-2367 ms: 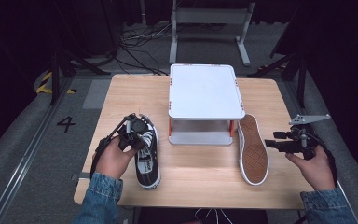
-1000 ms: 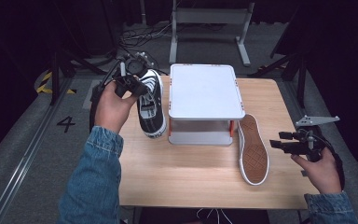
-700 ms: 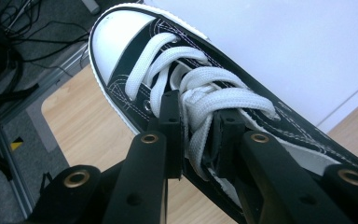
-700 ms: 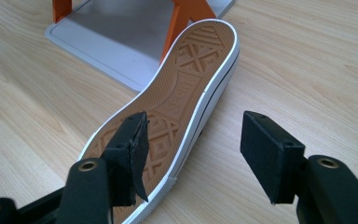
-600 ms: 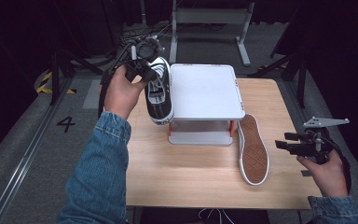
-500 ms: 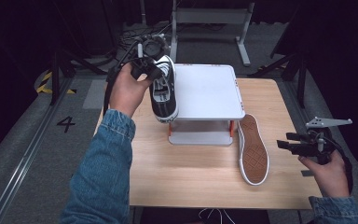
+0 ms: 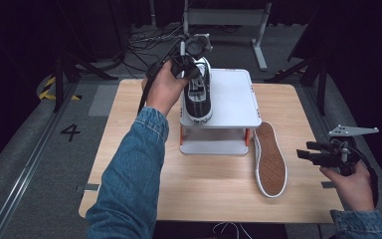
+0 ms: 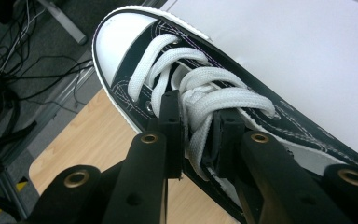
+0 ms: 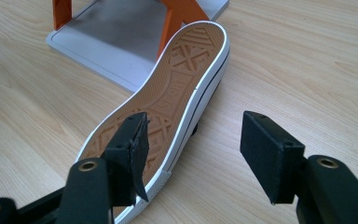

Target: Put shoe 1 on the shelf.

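L gripper [image 8: 193, 140] clamps the black sneaker's [image 7: 198, 94] laces, shoe over white stand [image 7: 231, 99].

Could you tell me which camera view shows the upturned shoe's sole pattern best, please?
The right gripper view: the upturned shoe lies close ahead of the open right gripper, its brown tread sharp. The high view shows the whole sole beside the white stand, but small.

Black canvas sneaker [image 8: 242, 107] with white laces [image 8: 200, 88] and toe cap; overturned sneaker [image 7: 270, 158] shows tan, crosshatched sole; pale wood bench [image 7: 214, 189].
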Motion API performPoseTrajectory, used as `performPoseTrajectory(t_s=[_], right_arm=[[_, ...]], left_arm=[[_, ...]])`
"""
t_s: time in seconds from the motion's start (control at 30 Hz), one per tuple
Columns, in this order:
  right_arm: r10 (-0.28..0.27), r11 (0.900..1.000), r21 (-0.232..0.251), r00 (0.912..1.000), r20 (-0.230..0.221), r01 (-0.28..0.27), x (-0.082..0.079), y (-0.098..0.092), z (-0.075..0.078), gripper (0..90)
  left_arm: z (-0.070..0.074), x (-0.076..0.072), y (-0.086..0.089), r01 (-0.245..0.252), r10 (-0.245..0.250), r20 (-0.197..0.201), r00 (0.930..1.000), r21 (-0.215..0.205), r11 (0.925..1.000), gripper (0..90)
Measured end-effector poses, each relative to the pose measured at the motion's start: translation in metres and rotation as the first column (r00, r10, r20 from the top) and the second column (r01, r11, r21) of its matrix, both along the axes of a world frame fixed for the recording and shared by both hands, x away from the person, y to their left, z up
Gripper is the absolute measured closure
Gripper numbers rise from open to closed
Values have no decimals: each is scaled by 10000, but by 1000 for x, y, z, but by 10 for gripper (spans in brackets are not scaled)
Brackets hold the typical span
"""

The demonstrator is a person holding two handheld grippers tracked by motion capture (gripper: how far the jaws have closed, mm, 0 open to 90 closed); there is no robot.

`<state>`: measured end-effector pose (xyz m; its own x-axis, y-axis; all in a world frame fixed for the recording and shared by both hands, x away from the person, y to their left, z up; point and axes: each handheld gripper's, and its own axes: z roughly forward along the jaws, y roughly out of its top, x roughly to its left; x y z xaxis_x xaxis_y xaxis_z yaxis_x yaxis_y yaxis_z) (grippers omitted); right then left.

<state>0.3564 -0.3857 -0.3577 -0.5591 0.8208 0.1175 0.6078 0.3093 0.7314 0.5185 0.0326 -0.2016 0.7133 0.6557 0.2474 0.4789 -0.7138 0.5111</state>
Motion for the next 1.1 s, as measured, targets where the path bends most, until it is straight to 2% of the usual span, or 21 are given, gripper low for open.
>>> performPoseTrajectory(t_s=[0.13,0.3,0.63,0.77,0.8,0.87,0.9,1.03,1.07,1.1], right_arm=[[-4,10000,72,10000,-34,4,0,-1,-1,423],[-20,9999,136,9999,-137,22,1,-3,-3,423],[-46,9998,195,9999,-130,48,1,-4,-3,424],[-49,9998,214,9999,-156,53,2,-5,-4,424],[-53,9997,233,9999,-159,57,2,-5,-4,424],[-16,9997,254,9998,-215,21,2,-4,-5,424],[2,9997,236,9998,-203,3,2,-4,-4,424],[35,9998,219,9999,-153,-31,1,-3,-4,424],[35,9998,219,9999,-153,-31,1,-3,-4,424],[19,9998,212,9998,-177,-15,2,-2,-4,424]], left_arm=[[-7,8,-11,344,-344,-42,9994,169,9993,780],[-14,18,-21,469,-464,-131,9988,440,9979,779],[-28,32,-35,393,-390,-56,9992,796,9960,777],[-30,34,-37,495,-479,-258,9985,670,9965,767],[-31,35,-37,446,-423,-423,9982,544,9975,767],[-32,37,-38,417,-388,-789,9961,357,9985,719],[-32,37,-37,313,-293,-833,9961,228,9992,691],[-24,32,-32,347,-331,-677,9972,224,9991,572],[-21,31,-30,334,-322,-596,9977,182,9993,572],[-14,26,-24,349,-350,-568,9978,-27,9994,542]])
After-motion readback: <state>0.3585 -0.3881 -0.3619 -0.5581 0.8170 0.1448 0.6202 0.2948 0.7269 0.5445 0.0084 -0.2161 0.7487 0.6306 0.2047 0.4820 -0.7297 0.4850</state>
